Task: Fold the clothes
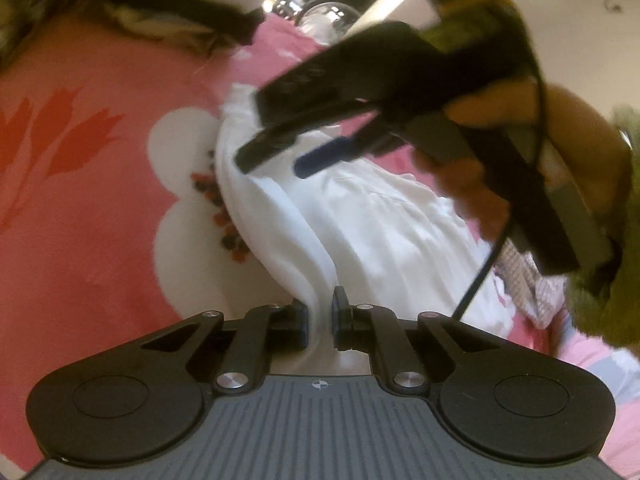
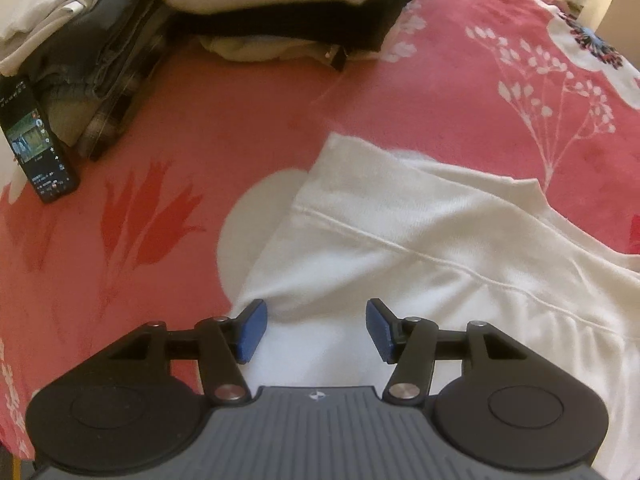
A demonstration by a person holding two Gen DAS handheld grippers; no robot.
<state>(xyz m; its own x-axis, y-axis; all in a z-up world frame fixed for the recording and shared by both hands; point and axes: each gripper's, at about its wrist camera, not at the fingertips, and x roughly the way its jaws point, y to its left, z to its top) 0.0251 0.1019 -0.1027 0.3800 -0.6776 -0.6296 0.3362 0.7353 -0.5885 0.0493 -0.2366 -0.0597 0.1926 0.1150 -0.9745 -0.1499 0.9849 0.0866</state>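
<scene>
A white garment [image 1: 360, 216] lies on a pink flowered bedspread [image 1: 80, 160]. My left gripper [image 1: 320, 320] is shut on a fold of the white cloth that runs up between its black fingers. The right gripper [image 1: 288, 156] shows in the left wrist view, held by a hand [image 1: 568, 128] above the garment, its fingers apart. In the right wrist view the right gripper [image 2: 316, 330] is open, blue pads [image 2: 252, 332] spread just over the near edge of the white garment [image 2: 420, 248], nothing between them.
A stack of folded clothes [image 2: 272, 4] sits at the far edge of the bedspread [image 2: 240, 120], with more folded grey and cream pieces [image 2: 80, 40] to its left. A lit phone [image 2: 36, 140] leans against them. A checked cloth [image 1: 524, 280] lies right of the garment.
</scene>
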